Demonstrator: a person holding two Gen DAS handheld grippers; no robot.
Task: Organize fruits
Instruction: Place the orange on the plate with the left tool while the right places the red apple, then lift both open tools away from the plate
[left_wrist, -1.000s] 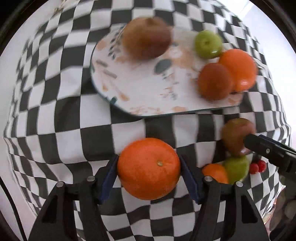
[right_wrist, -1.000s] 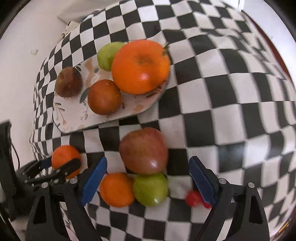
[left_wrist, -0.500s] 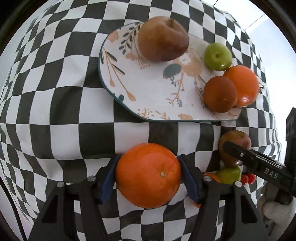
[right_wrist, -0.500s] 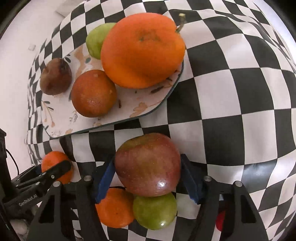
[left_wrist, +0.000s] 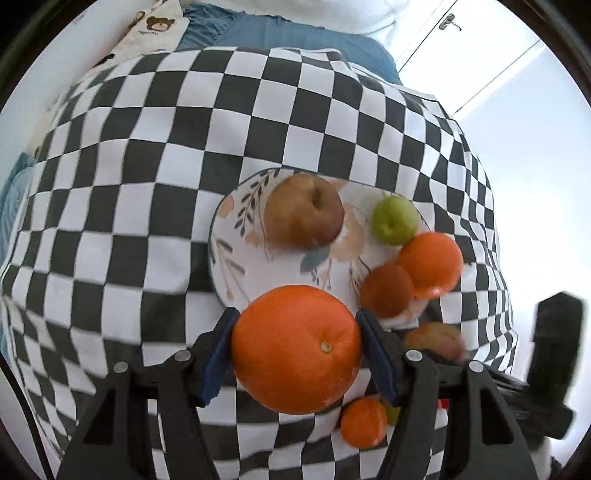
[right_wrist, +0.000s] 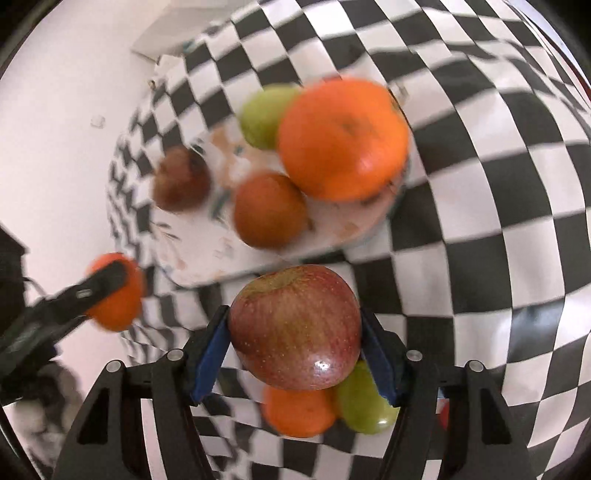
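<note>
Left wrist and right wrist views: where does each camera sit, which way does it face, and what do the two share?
Left wrist: rides the left tool, looking steeply down at the orange it grips, with the plate beyond; its own black fingers show, and the other tool sits at right.
Right wrist: rides the right tool, looking down at the red apple it grips; the left tool with its orange appears at left.
Shared: plate, green fruit, checkered cloth.

I seem to be in a home, likely a bedroom: at twelve o'clock beyond the checkered tablecloth (left_wrist: 147, 155) lies blue bedding (left_wrist: 280, 35), at eleven a teddy-bear print fabric (left_wrist: 155, 26), and a floral plate (left_wrist: 236, 258) holds fruit.
</note>
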